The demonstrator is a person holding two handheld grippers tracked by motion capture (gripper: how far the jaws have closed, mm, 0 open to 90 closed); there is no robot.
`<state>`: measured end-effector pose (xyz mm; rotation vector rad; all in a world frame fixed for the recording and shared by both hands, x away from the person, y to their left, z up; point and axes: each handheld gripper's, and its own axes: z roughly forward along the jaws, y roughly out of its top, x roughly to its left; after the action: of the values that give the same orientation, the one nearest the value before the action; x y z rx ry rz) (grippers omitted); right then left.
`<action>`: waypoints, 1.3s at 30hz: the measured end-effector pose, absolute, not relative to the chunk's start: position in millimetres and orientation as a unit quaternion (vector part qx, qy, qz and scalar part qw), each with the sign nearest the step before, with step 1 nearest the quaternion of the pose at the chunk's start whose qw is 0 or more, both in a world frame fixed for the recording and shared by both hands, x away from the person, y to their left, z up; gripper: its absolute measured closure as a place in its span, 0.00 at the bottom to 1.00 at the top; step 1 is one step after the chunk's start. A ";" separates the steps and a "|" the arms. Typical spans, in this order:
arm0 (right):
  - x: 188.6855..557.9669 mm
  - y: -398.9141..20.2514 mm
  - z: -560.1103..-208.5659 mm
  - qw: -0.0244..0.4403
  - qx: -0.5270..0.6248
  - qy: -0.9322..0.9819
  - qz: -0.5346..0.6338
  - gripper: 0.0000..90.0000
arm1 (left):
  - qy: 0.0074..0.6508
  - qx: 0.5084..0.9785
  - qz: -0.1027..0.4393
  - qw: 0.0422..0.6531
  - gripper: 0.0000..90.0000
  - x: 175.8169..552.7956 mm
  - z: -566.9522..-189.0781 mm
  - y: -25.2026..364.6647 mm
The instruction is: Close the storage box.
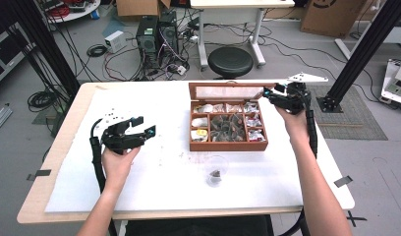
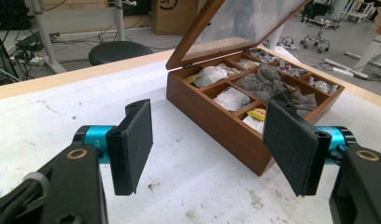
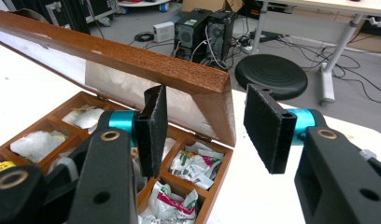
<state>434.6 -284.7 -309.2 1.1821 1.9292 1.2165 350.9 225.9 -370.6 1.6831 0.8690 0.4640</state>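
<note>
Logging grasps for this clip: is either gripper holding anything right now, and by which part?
Nothing is held. The left gripper is open over the table. The right gripper is open, its fingers on either side of the box lid's corner, not clamped.

bare white tabletop left of the open brown wooden compartment box; its raised glass-paned lid blocks the back.

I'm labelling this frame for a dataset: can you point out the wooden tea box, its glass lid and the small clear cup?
wooden tea box [image 1: 228, 144], high view, on its front wall.
glass lid [image 2: 235, 21], left gripper view, on the pane of the raised lid.
small clear cup [image 1: 216, 172], high view, on its bowl, in front of the box.
</note>
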 end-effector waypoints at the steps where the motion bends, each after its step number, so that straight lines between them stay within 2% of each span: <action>1: 434.3 -284.3 -309.1 0.282 0.441 0.721 0.453 0.56 | 0.369 0.714 0.197 0.561 0.37 350.9 -370.7 225.6; 36: 429.5 -283.9 -313.5 0.263 0.458 0.715 0.459 0.54 | 0.367 0.719 0.190 0.559 0.37 351.9 -373.5 223.2; 39: 425.5 -283.7 -320.3 0.288 0.449 0.705 0.468 0.54 | 0.366 0.720 0.190 0.558 0.37 352.2 -373.9 222.8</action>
<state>425.5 -283.7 -320.3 1.1980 1.8838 1.2487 352.2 222.8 -373.9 1.6988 0.8625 0.4481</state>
